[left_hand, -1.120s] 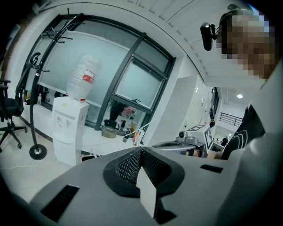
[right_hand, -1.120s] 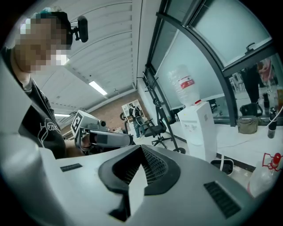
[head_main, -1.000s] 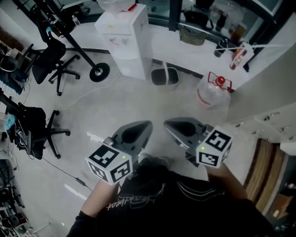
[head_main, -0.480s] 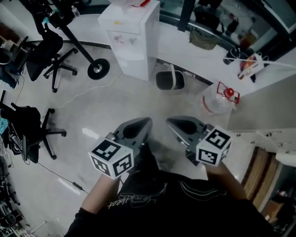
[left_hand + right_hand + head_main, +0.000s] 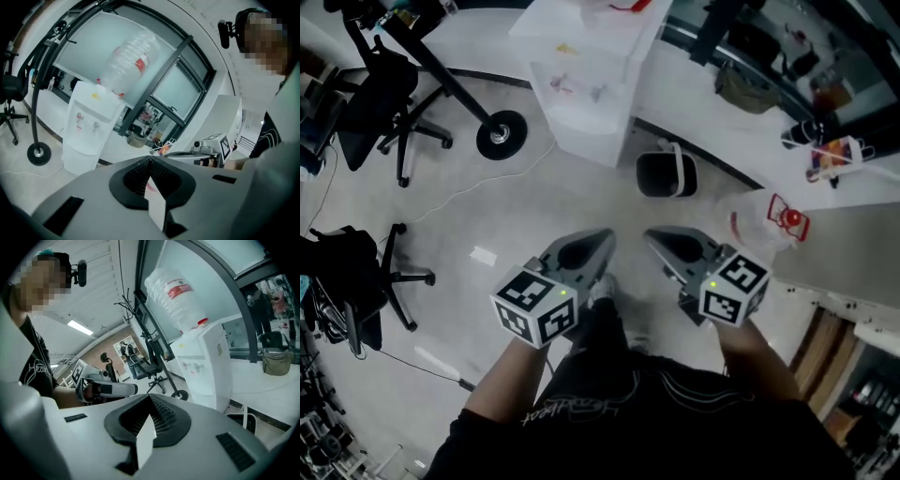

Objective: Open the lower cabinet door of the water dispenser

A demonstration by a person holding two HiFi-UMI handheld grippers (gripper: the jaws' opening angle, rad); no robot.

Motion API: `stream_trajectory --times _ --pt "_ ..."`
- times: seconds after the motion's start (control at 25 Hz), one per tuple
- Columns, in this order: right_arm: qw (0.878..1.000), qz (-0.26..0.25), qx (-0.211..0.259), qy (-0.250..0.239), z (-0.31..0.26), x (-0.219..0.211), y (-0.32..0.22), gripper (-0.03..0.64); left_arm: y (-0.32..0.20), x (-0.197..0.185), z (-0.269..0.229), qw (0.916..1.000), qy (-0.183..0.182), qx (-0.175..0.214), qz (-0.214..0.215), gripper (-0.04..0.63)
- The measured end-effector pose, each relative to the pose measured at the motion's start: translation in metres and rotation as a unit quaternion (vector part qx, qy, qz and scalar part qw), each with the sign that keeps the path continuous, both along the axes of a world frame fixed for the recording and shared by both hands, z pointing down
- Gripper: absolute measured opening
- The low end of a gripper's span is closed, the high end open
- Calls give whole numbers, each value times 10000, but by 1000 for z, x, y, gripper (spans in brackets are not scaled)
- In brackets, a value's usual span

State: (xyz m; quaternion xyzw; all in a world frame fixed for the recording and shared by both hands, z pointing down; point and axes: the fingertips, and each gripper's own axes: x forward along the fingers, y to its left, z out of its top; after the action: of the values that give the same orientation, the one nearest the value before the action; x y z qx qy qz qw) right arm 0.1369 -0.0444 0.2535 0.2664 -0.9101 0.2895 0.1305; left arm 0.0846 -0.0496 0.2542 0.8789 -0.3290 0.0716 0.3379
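Water dispenser [image 5: 591,84] stands on the floor well ahead of both claws, left claw [image 5: 598,246] marginally nearer than right claw [image 5: 658,242], both with jaws together, empty.

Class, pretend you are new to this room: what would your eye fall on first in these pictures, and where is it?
Two grey tools with marker cubes, the left tool and the right tool, both shut and empty, fill the head view's foreground. Beyond them stands the white water dispenser, its upturned bottle plain in the left gripper view.
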Motion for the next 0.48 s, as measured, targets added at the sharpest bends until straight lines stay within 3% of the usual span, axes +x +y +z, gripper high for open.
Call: stream_trajectory --times 0.2,0.48 --pt "9995 156 -112 245 45 -6 -49 12 -48 -13 42 9997 -113 47 197 0" --pt "9986 219 -245 417 122 -6 -89 12 -84 -24 116 9997 -204 -78 81 -2"
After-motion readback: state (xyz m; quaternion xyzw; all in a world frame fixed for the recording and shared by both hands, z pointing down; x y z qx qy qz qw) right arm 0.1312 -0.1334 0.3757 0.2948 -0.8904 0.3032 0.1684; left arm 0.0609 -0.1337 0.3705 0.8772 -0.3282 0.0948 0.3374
